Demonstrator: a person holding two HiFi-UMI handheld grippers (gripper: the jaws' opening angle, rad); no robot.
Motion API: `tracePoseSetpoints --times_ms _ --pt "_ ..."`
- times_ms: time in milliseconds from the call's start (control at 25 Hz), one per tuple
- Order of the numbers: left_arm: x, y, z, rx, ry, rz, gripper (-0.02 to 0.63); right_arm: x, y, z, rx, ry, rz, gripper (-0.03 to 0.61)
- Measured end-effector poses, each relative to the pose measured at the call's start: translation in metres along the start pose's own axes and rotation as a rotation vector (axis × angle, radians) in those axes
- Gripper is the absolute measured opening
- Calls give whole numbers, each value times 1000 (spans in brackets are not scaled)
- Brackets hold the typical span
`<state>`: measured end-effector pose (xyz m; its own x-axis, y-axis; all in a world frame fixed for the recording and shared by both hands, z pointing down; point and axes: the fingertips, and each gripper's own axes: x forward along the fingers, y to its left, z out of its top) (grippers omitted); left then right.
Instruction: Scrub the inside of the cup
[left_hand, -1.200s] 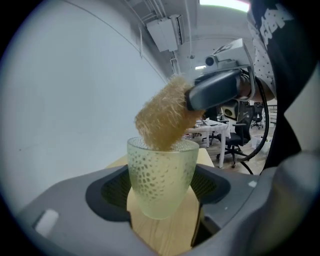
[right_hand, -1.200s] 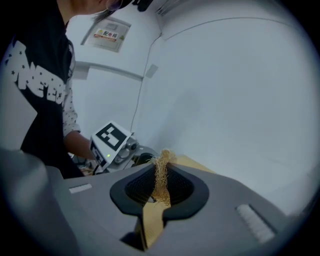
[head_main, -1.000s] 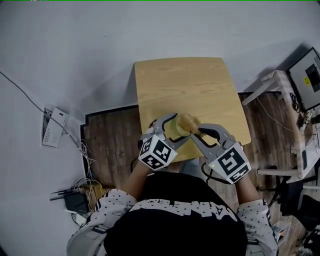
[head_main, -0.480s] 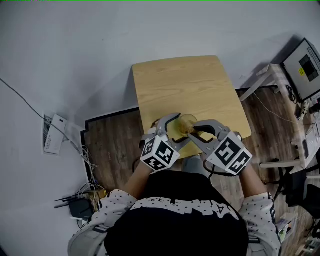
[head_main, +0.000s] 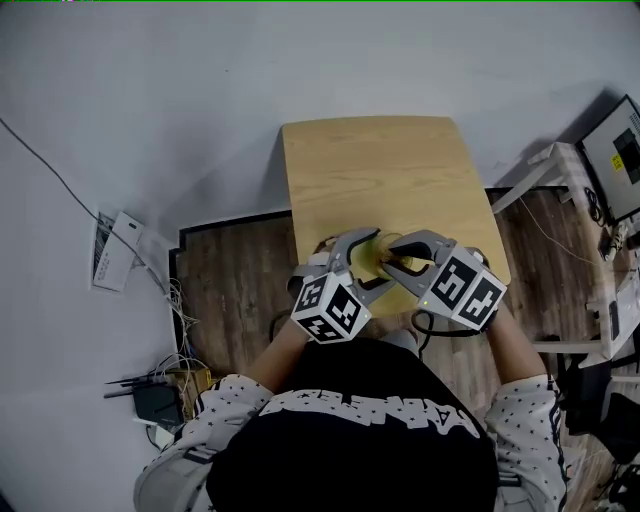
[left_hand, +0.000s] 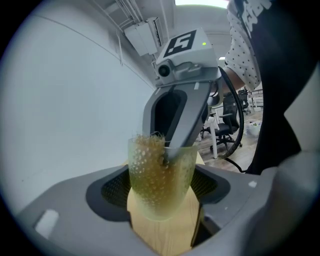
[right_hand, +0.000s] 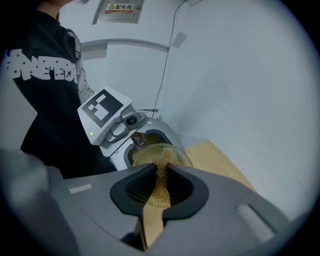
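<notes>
Eyes on the cup (left_hand: 160, 175): a translucent, yellow-tinted tumbler, its wall covered in small raised dimples, tapering to a rounded base. It sits square between the jaws of the left gripper (left_hand: 161, 192). Those jaws stand wide, ribbed black pads pressed on the cup's sides at 9 and 3 o'clock: a firm hold.

Inside the cup is a scrubber (left_hand: 146, 146), a tangle of wiry golden-brown fibres. It bunches against the inner wall at about 10 o'clock and pokes just over the rim.

And here is the right gripper (right_hand: 161, 167), reaching into the cup's mouth from 12 o'clock in the left gripper view, smooth grey tips dipped past the rim. Its own view shows the jaws pinched almost together. They nip the scrubber's fibres in the narrow slit between the pads, with the cup's round dimpled rim right beyond the tips.

From the head view, the two meet at the 6 o'clock edge of the table (head_main: 380, 170), a pale wood-grain top with rounded corners. The cup is over that near edge, the left gripper reaching in from 7 o'clock, the right from 4 o'clock. Whether the cup's base touches the wood, I cannot tell.
</notes>
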<state>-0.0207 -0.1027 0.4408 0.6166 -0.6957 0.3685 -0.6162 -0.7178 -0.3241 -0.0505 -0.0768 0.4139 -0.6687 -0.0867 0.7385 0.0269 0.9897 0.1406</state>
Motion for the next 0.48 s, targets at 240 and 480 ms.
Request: tracePoseSetpoints --times_ms 240,480 --pt "-1 2 4 35 26 -21 365 5 3 5 -110 29 88 61" --pt "4 -6 10 32 8 -76 365 -3 9 -3 -195 50 147 60"
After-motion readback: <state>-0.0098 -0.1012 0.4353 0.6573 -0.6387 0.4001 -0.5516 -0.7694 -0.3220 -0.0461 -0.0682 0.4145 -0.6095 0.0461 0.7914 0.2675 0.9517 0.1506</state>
